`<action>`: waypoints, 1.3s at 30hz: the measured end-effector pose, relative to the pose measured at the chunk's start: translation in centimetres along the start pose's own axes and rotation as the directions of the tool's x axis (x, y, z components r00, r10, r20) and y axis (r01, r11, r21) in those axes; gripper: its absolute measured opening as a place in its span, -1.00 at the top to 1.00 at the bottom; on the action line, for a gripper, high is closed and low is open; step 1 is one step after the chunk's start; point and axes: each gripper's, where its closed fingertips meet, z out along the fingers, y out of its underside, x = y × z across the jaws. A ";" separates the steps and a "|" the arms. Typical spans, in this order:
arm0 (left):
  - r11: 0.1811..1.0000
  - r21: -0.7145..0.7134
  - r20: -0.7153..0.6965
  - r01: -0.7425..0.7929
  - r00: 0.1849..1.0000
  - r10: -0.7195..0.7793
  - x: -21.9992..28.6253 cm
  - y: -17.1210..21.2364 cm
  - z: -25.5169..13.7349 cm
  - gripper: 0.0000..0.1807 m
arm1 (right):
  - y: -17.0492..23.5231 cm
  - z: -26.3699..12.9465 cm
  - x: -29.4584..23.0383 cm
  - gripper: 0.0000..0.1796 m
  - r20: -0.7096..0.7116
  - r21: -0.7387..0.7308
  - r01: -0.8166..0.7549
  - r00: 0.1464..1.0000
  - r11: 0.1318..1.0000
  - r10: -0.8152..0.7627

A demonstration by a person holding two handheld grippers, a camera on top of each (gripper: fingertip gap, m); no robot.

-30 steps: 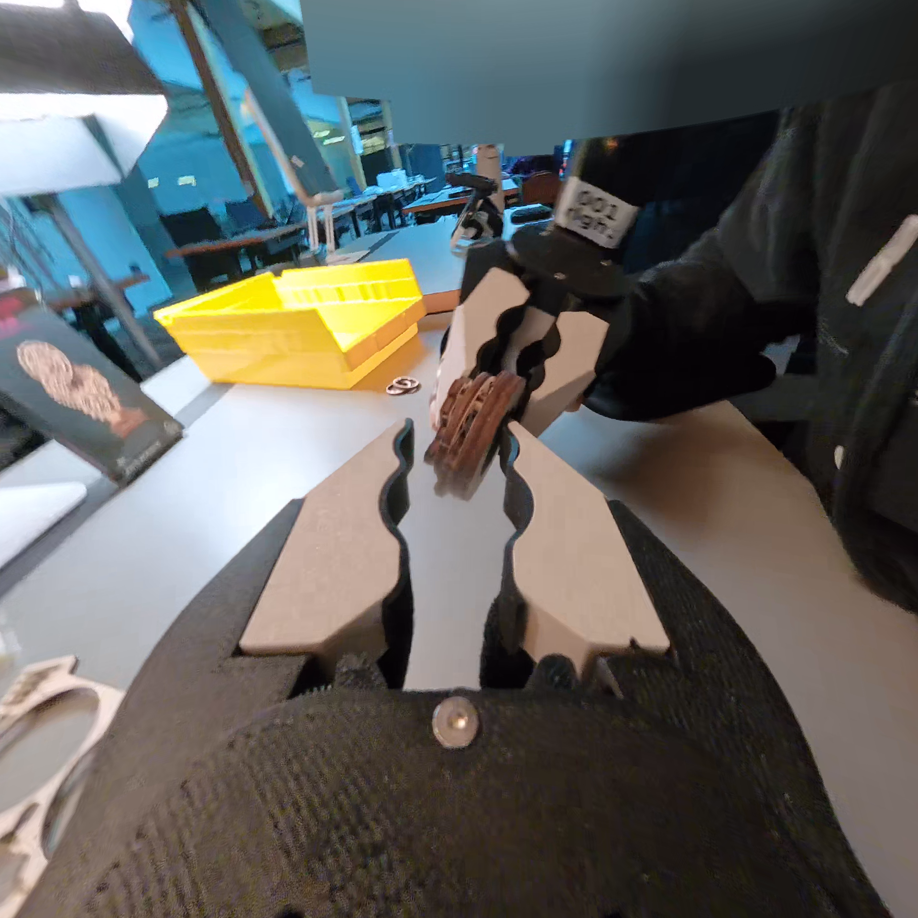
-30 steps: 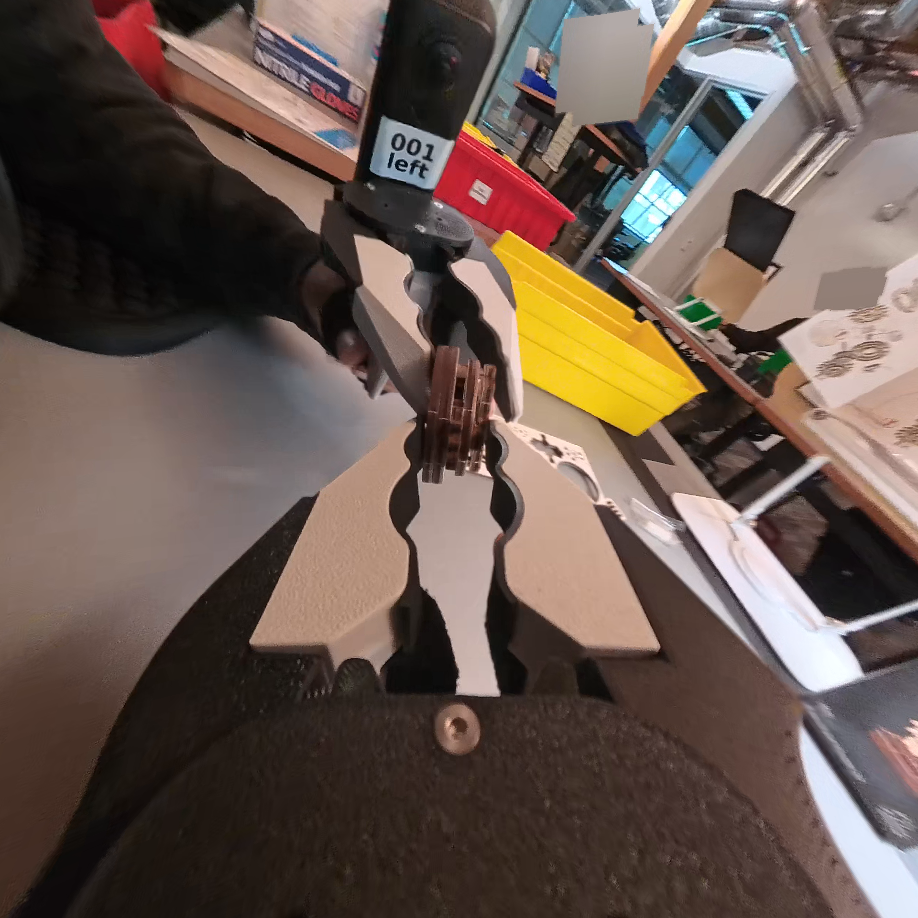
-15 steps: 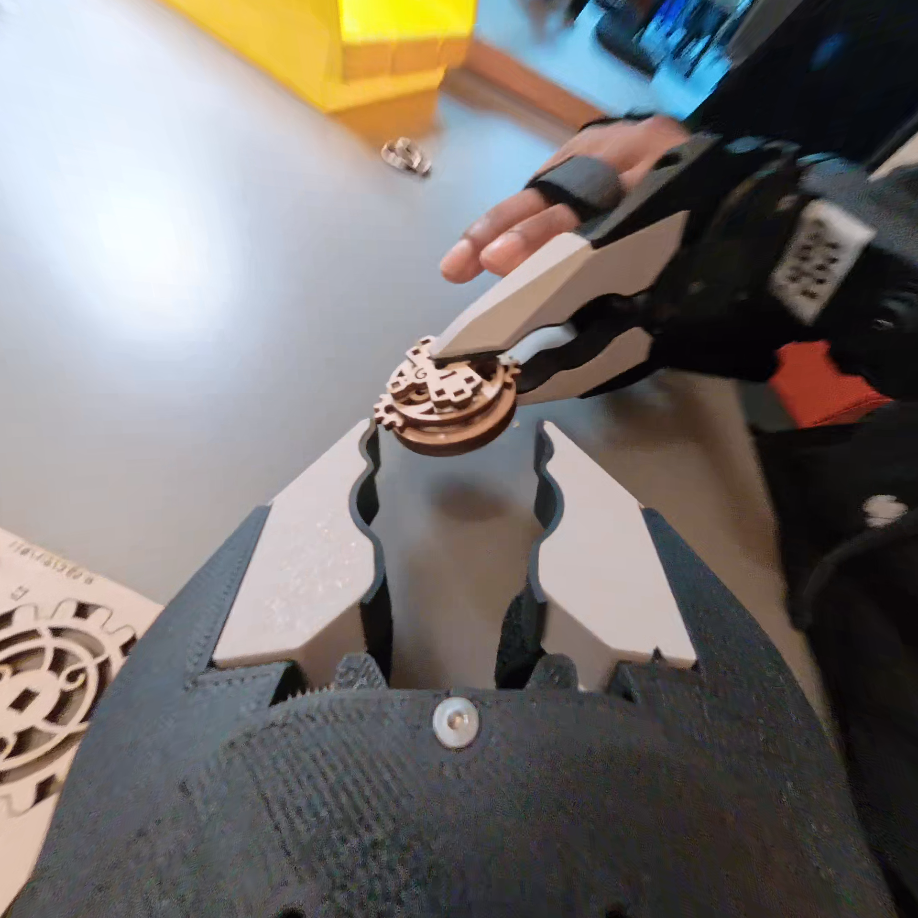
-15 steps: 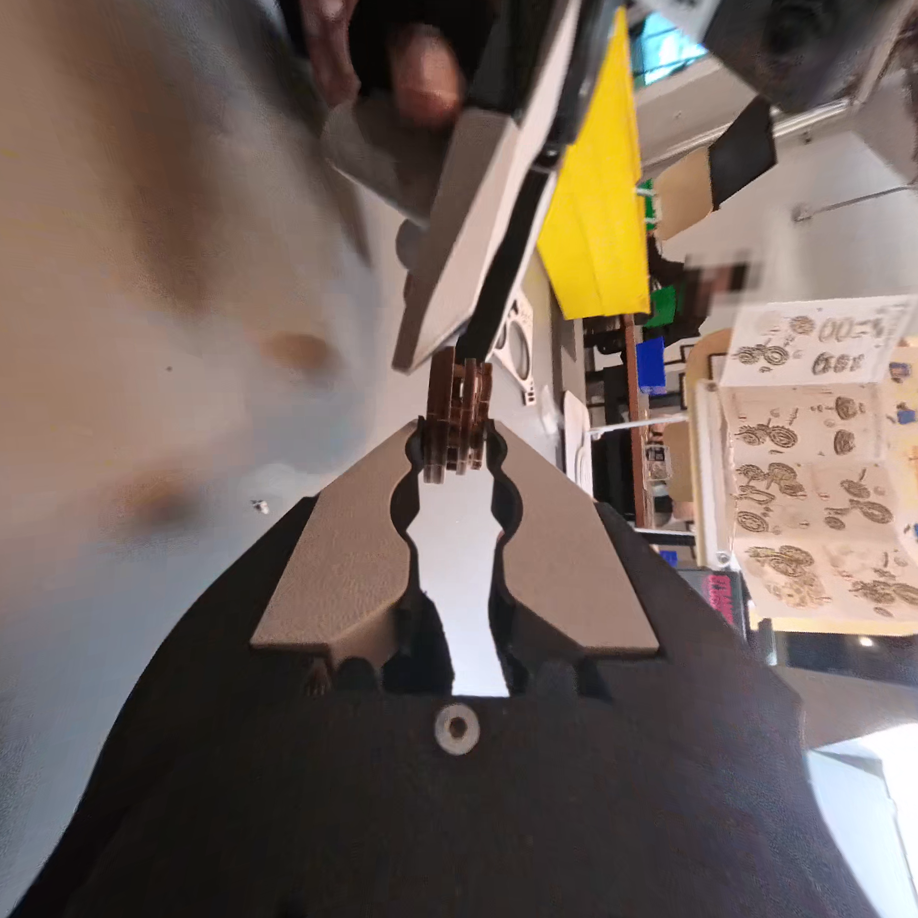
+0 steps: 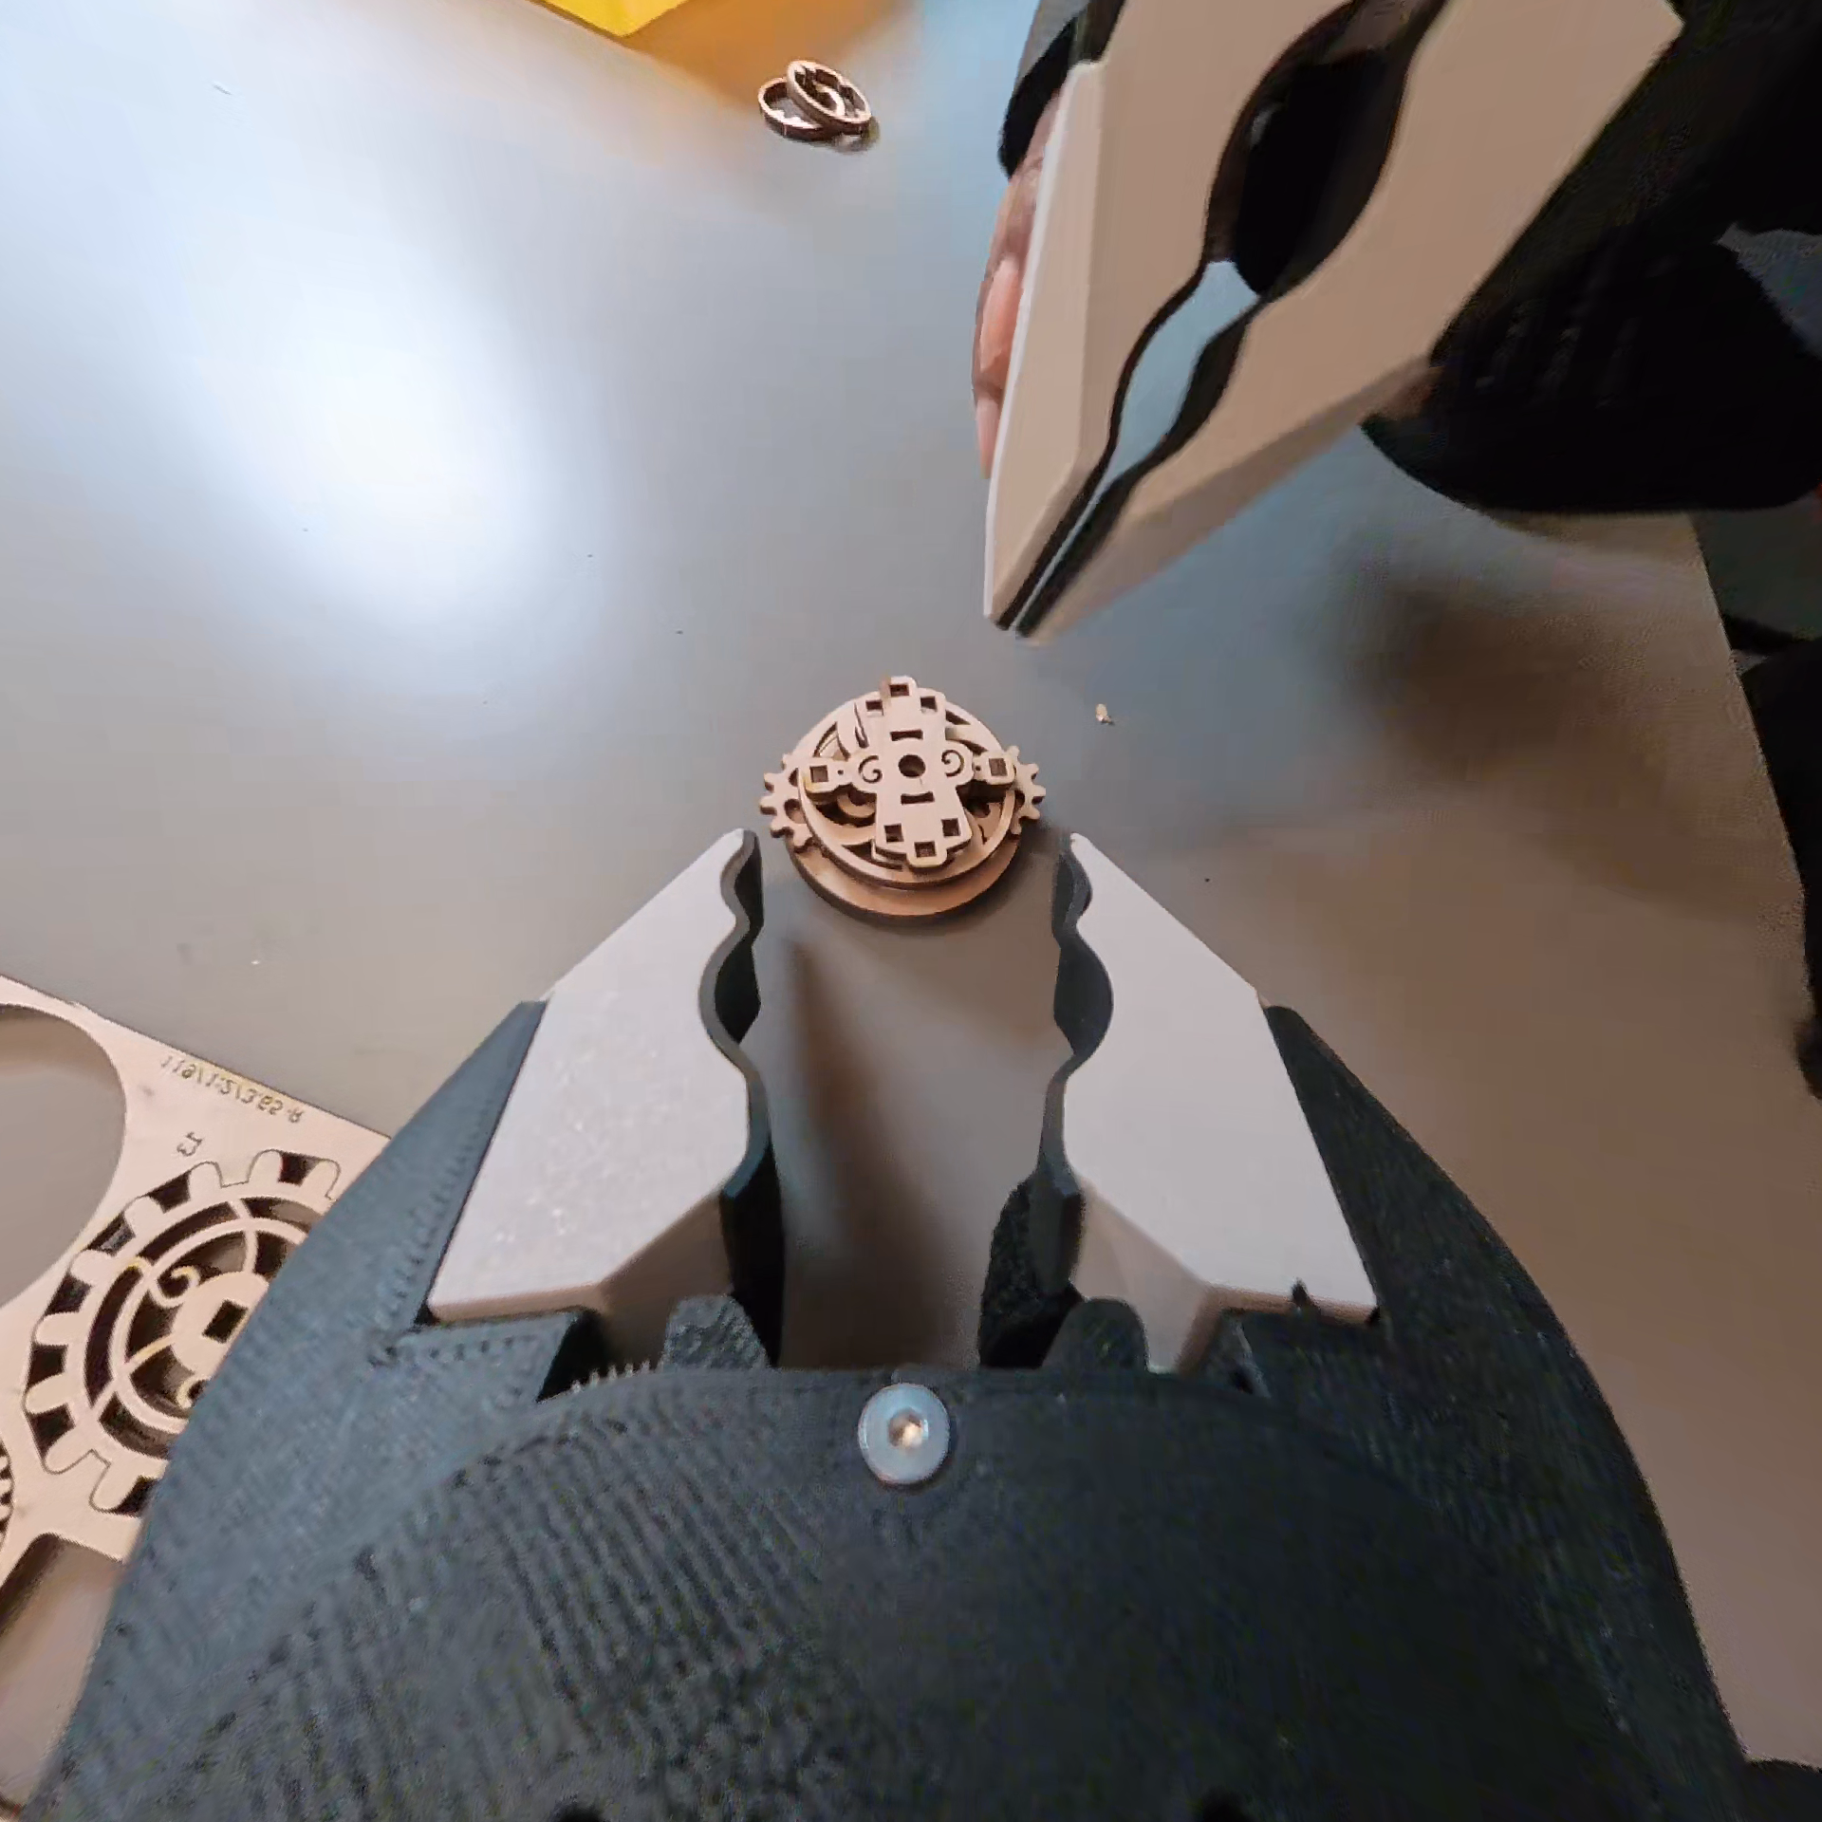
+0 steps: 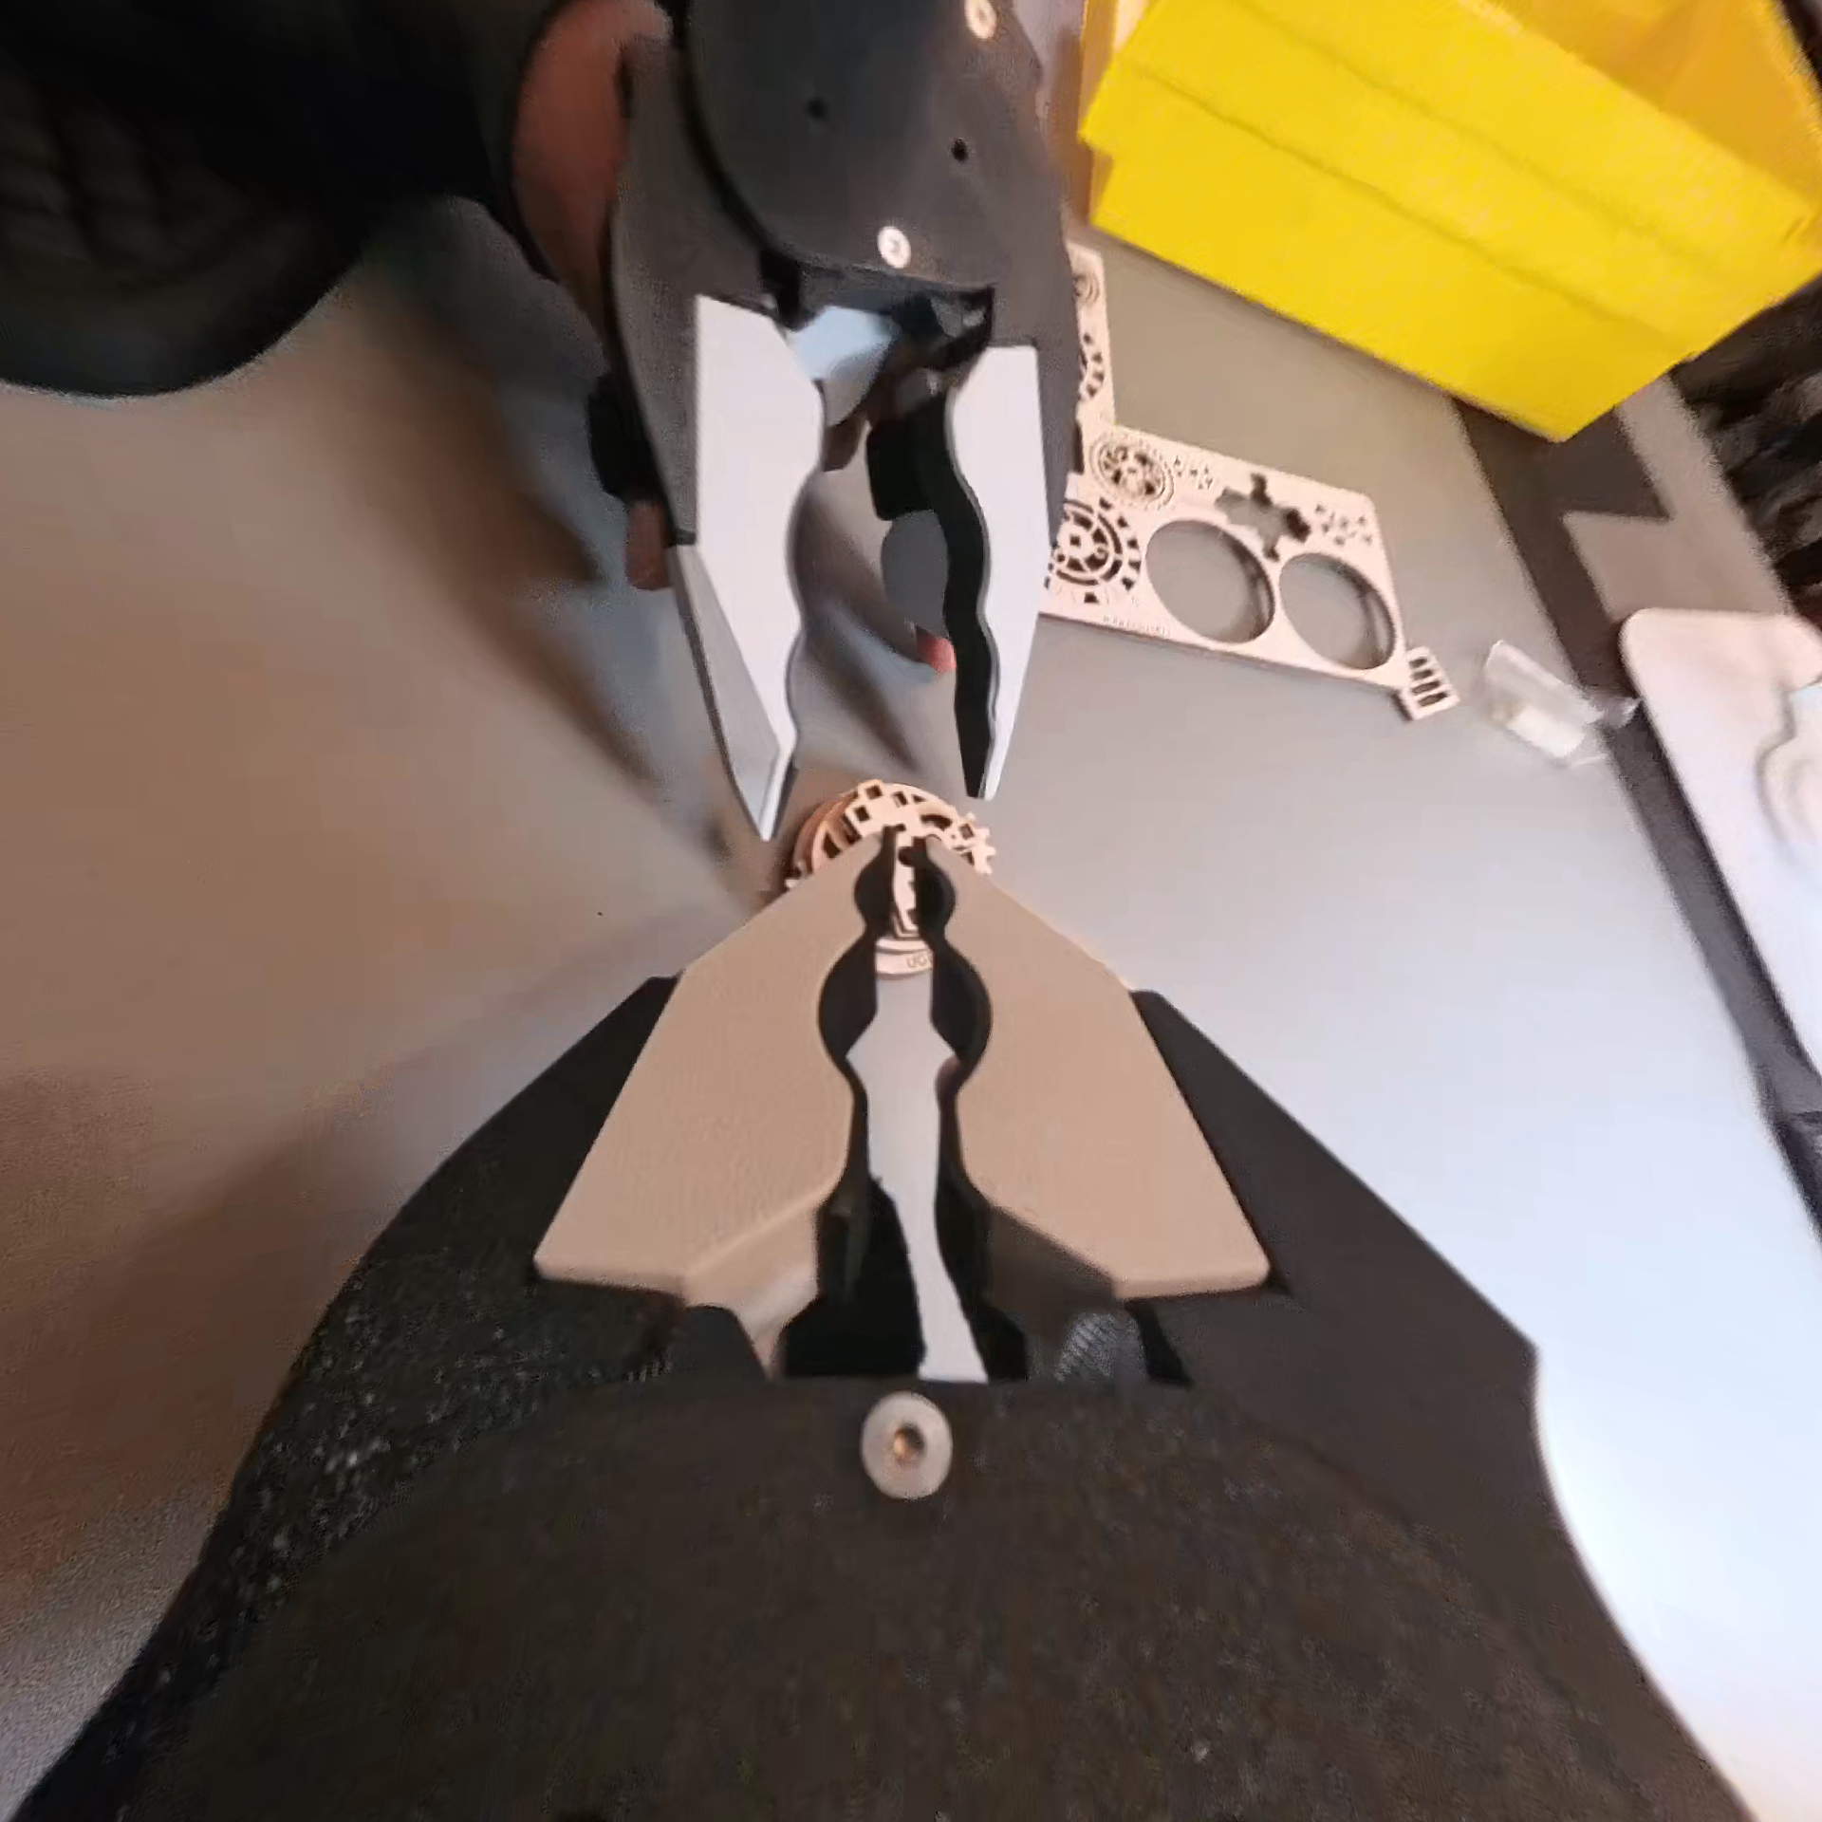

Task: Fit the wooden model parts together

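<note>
The wooden gear assembly (image 5: 902, 799), a round stack of discs with a cross-shaped top plate, lies flat on the grey table (image 5: 394, 394). My left gripper (image 5: 902, 853) is open. Its fingertips (image 5: 735, 858) stand on either side of the assembly's near edge without touching it. My right gripper (image 5: 1016, 616) hangs above and to the right of the assembly, shut with nothing between its pads. In the right wrist view the shut right gripper (image 6: 897, 838) covers part of the assembly (image 6: 848, 818). The open left gripper (image 6: 877, 789) points down at it from behind.
Two small wooden rings (image 5: 813, 104) lie farther back on the table. A punched-out wooden parts sheet (image 6: 1232, 572) lies beside the left gripper and shows in the left wrist view (image 5: 148, 1232). A yellow bin (image 6: 1479, 197) stands behind it. A white tray (image 6: 1735, 789) is at the right edge. One gripper's finger ends stand about 5 cm off the other's.
A second ago both grippers held the assembly upright between them. The left one opened, the right one laid the assembly flat on the table, let it go, lifted away and shut on nothing.
</note>
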 end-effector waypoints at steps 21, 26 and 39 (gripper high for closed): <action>0.997 -0.049 0.027 -0.055 0.998 0.056 -0.1 0.3 0.9 0.47 | 1.3 3.6 -0.9 1.00 0.325 -0.364 -0.033 0.932 0.931 0.160; 0.997 -0.050 0.024 -0.051 0.998 0.052 -0.1 0.3 0.9 0.47 | 1.4 3.6 -0.9 1.00 0.330 -0.395 0.009 0.934 0.919 0.133; 0.998 -0.051 0.021 -0.048 0.999 0.049 -0.1 0.3 0.9 0.47 | 1.6 3.8 -1.0 1.00 0.360 -0.473 0.054 0.923 0.880 0.136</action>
